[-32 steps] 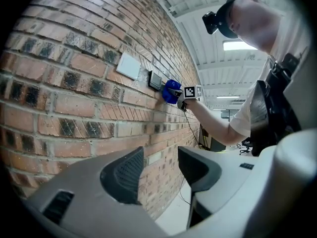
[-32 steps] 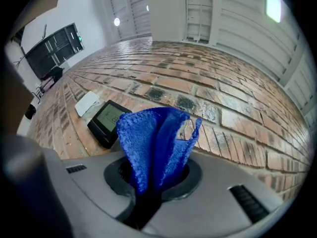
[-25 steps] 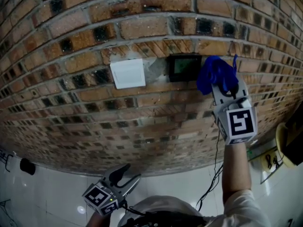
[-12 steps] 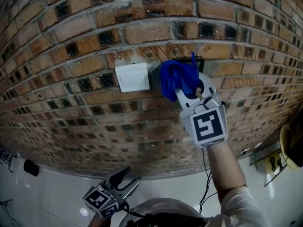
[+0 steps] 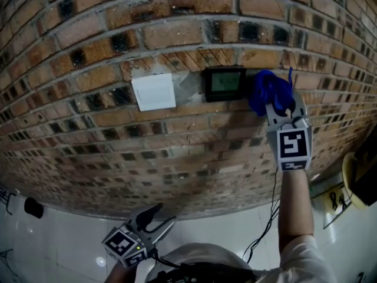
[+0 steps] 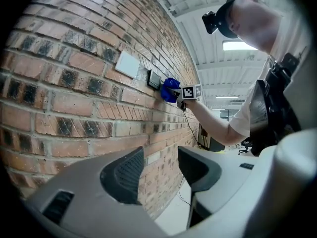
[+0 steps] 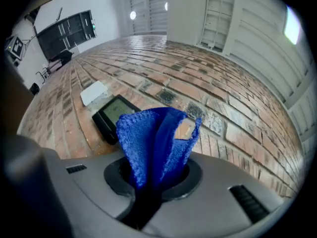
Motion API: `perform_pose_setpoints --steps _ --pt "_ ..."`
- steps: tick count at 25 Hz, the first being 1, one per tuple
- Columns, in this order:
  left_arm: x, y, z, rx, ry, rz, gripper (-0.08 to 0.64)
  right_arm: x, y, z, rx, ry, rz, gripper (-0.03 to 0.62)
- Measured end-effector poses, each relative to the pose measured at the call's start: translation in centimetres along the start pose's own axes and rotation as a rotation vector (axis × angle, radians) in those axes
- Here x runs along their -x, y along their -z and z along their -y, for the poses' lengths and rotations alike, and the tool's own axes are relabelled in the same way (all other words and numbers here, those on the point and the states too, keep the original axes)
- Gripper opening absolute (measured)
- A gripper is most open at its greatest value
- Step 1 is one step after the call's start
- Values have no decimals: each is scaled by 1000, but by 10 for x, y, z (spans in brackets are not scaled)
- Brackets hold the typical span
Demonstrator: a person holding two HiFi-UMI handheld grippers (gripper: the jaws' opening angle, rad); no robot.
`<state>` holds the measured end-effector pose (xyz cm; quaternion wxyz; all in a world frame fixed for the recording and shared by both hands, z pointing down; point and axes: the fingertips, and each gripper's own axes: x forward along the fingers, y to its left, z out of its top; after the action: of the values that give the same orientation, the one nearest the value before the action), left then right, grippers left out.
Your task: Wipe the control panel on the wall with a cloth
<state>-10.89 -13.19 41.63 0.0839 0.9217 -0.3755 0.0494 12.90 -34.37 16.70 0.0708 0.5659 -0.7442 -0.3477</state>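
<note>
1. Cloth [image 7: 153, 138], blue and nubbly, is pinched in the right gripper [image 7: 153, 177]. Its 2 jaws are closed on the lower fold, so the bunched top stands out ahead of them as a soft pad. I take that pad to be the wiping face.
2. Control panel [image 5: 224, 83], a small dark box with a pale greenish screen, sits just left of the cloth. The cloth is over bare brick beside it, off the screen, and I cannot tell whether it touches the brick. I judge a sideways pass to the left would bring it onto the panel.
3. The person's forearm [image 5: 293, 205] reaches up to hold that gripper at panel height, and a thin cable [image 5: 272, 199] hangs down beside it.
4. The left gripper [image 6: 156, 170] hangs low near the person's waist, jaws apart with nothing between them. It looks parked, since this wipe seems to need only 1 tool.
5. The brick wall [image 5: 177, 34] is rough and pitted, with grey mortar smeared between the panel and a white switch plate [image 5: 154, 91] to its left. The coarse brick and the panel's raised edge could snag the cloth.
6. Below is a glossy white floor [image 5: 70, 229]. The left gripper view shows a high ceiling with strip lights [image 6: 237, 45] and office furniture far down the hall.
</note>
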Motion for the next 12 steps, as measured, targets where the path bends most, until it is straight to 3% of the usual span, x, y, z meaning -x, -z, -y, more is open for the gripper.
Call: perform_pose_setpoints --steps 3,6,12 --pt "-4 -2 2 5 4 8 206 1 13 8 -18 11 -15 92" --pt "-6 -6 3 11 4 23 206 7 2 3 -81 -4 16 91" --pt "3 1 -3 14 -12 3 206 12 -70 -59 -192 -178 174 91"
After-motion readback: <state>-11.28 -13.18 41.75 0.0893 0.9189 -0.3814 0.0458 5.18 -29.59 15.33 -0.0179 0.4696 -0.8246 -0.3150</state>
